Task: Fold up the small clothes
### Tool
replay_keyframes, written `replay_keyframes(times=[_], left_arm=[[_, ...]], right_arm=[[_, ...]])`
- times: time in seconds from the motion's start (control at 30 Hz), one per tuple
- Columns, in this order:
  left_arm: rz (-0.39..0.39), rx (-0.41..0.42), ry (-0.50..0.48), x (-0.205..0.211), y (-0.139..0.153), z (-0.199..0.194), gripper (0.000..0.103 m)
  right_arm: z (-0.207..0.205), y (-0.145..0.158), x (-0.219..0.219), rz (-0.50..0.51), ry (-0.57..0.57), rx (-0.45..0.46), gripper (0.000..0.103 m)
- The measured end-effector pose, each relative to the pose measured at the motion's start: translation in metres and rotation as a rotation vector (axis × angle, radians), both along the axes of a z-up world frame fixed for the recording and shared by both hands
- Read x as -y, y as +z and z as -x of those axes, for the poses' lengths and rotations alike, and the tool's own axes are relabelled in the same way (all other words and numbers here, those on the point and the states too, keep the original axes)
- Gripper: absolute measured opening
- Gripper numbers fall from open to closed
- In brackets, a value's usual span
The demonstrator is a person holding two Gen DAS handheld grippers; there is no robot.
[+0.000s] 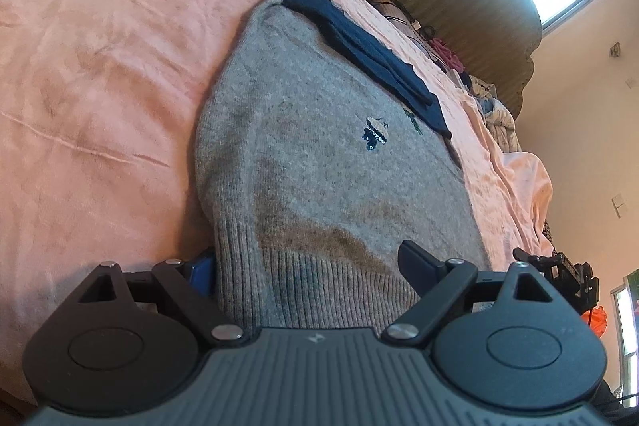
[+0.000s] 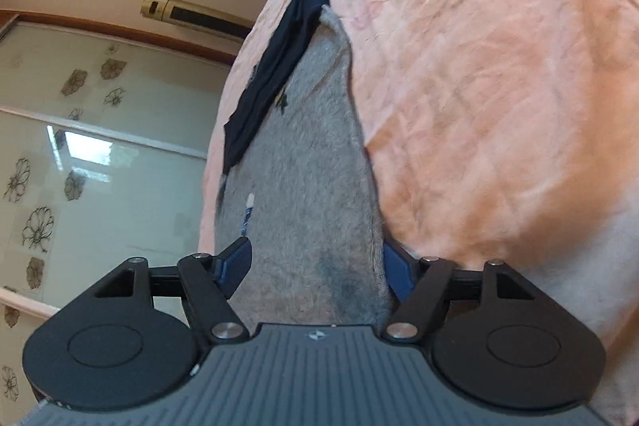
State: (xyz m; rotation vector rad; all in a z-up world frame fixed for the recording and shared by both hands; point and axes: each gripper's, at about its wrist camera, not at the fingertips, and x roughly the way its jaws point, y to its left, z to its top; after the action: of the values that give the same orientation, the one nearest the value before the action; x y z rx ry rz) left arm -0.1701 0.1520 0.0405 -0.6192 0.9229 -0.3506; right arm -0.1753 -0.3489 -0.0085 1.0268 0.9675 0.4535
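I am holding my left gripper [image 1: 311, 266] at the ribbed hem of the grey sweater [image 1: 319, 146], its jaws standing wide apart with the hem bunched between them. One finger [image 1: 417, 264] is showing on top of the knit at 3 o'clock; the other, at 9 o'clock, is mostly hidden behind the fold, so I cannot tell whether either pad is actually pressing the cloth. The sweater is lying on the pink bedspread [image 1: 100, 66], running away toward 12 o'clock, with a dark navy garment [image 1: 359, 54] lying along its far edge at 1 o'clock.

I am holding my right gripper [image 2: 319, 266] at another edge of the same sweater [image 2: 307, 166], jaws likewise spread, blue pads [image 2: 235, 262] flanking the knit on both sides. The navy garment [image 2: 271, 78] is showing at 11 o'clock.

Risks, in my judgement:
- With both jaws spread, any lift is likely to let the knit slide out.
- If only the top layer is being caught, the fold would come out uneven.
- The navy garment is resting on the sweater; a lift or fold could drag it along or trap it inside.
- The soft bedspread could be pinched together with the hem.
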Motion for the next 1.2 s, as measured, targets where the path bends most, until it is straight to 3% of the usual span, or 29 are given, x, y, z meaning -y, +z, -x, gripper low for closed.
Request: replay_keyframes(times=[0.07, 0.13, 0.17, 0.2, 0.23, 0.3, 0.43, 0.53, 0.67, 0.73, 0.8, 0.83, 0.9, 0.97, 1.0, 1.1, 1.2], left_arm=[[0.001, 0.002, 0.0, 0.0, 0.0, 0.0, 0.091], [0.009, 0.008, -0.003, -0.001, -0.001, 0.001, 0.091], [0.023, 0.008, -0.005, -0.002, -0.002, 0.002, 0.09], [0.043, 0.004, -0.013, -0.003, -0.003, 0.002, 0.086], [0.063, -0.006, -0.021, -0.004, -0.005, 0.001, 0.082], [0.09, -0.039, -0.039, -0.006, -0.008, -0.001, 0.062], [0.076, -0.073, -0.032, -0.012, -0.01, -0.002, 0.041], [-0.015, -0.103, -0.039, -0.012, -0.01, -0.001, 0.011], [-0.053, -0.098, -0.062, -0.014, -0.008, 0.001, 0.009], [-0.044, -0.103, -0.077, -0.013, -0.008, 0.0, 0.011], [0.014, -0.123, -0.073, -0.016, -0.013, -0.003, 0.023], [0.03, -0.122, -0.078, -0.016, -0.013, -0.004, 0.026], [-0.007, -0.11, -0.098, -0.012, -0.009, -0.003, 0.024], [-0.132, -0.091, -0.113, -0.005, -0.003, 0.002, 0.008], [-0.149, -0.08, -0.115, -0.007, 0.0, 0.005, 0.008], [-0.146, -0.069, -0.083, -0.017, 0.011, 0.004, 0.008], [-0.105, -0.011, -0.071, -0.02, 0.032, -0.007, 0.008]], right_arm=[[0.002, 0.001, -0.018, 0.046, 0.107, -0.014, 0.064], [0.007, -0.002, -0.026, 0.055, 0.163, -0.053, 0.046], [0.01, -0.004, -0.027, 0.061, 0.178, -0.06, 0.027], [0.013, -0.007, -0.028, 0.07, 0.188, -0.069, 0.02], [0.016, -0.008, -0.027, 0.068, 0.188, -0.075, 0.02], [0.022, -0.007, -0.023, 0.053, 0.175, -0.064, 0.019], [0.024, 0.013, -0.025, 0.115, 0.209, -0.015, 0.016], [0.028, 0.038, -0.026, 0.237, 0.26, 0.032, 0.015], [0.031, 0.023, -0.02, 0.302, 0.28, -0.055, 0.013], [0.032, 0.021, -0.018, 0.258, 0.244, -0.041, 0.019], [0.031, 0.016, -0.015, 0.224, 0.211, -0.032, 0.032], [0.031, 0.012, -0.015, 0.207, 0.2, -0.036, 0.032], [0.032, 0.009, -0.016, 0.249, 0.215, -0.061, 0.008], [0.037, 0.014, -0.014, 0.284, 0.234, -0.037, 0.008], [0.039, 0.017, -0.014, 0.299, 0.237, -0.032, 0.008], [0.04, 0.026, -0.009, 0.28, 0.213, -0.011, 0.009], [0.027, 0.042, -0.007, 0.197, 0.171, 0.077, 0.009]])
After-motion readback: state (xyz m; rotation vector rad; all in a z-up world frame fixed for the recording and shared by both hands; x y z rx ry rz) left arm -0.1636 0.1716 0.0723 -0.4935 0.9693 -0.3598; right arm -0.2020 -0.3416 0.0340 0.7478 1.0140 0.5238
